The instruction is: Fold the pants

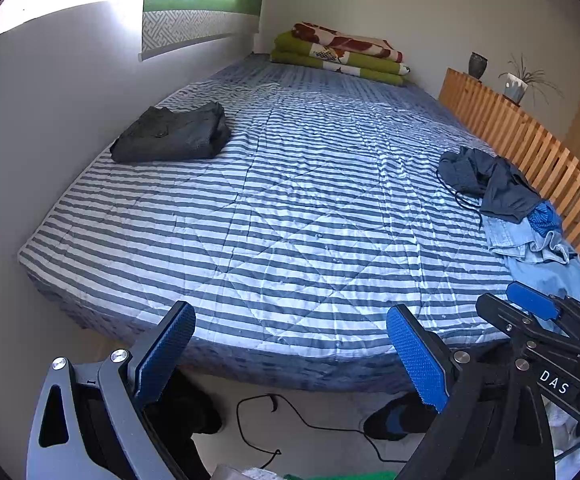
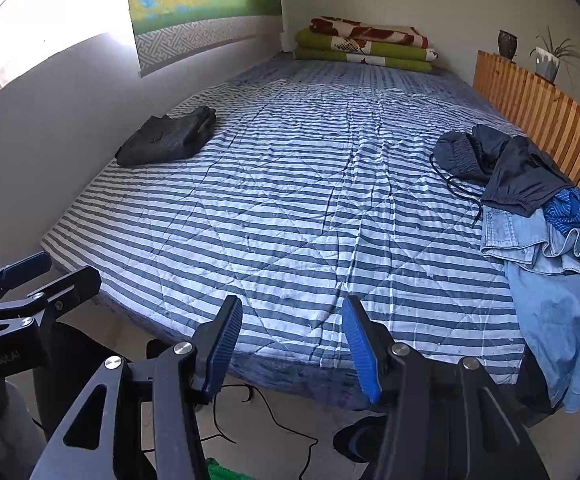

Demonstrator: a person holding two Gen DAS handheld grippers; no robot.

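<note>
Two tools are in my hands, and both hang over the near edge of the bed (image 1: pixel 290 208) with nothing between their fingers. My left tool (image 1: pixel 290 356) has its blue pads spread wide apart; my right tool (image 2: pixel 292 346) is parted too, though less widely, and empty as well. In the left view my right tool shows at the lower right edge, and in the right view my left tool shows at the lower left edge, so the two sit side by side.

One pair of dark pants (image 1: pixel 171 134) lies folded flat on the far left part of the striped quilt, near the wall. A loose heap of clothes (image 2: pixel 530 208) sits on the right side of the bed, against the wooden slatted rail (image 2: pixel 546 120): a dark navy garment on top with a black cord trailing from it, a bright blue piece, and pale denim (image 2: pixel 562 320) spilling over the near right corner. Neither tool touches the heap.

Folded blankets (image 1: pixel 342 54) are stacked at the far end of the bed. A black cable (image 1: pixel 273 420) curls on the floor below my tools.
</note>
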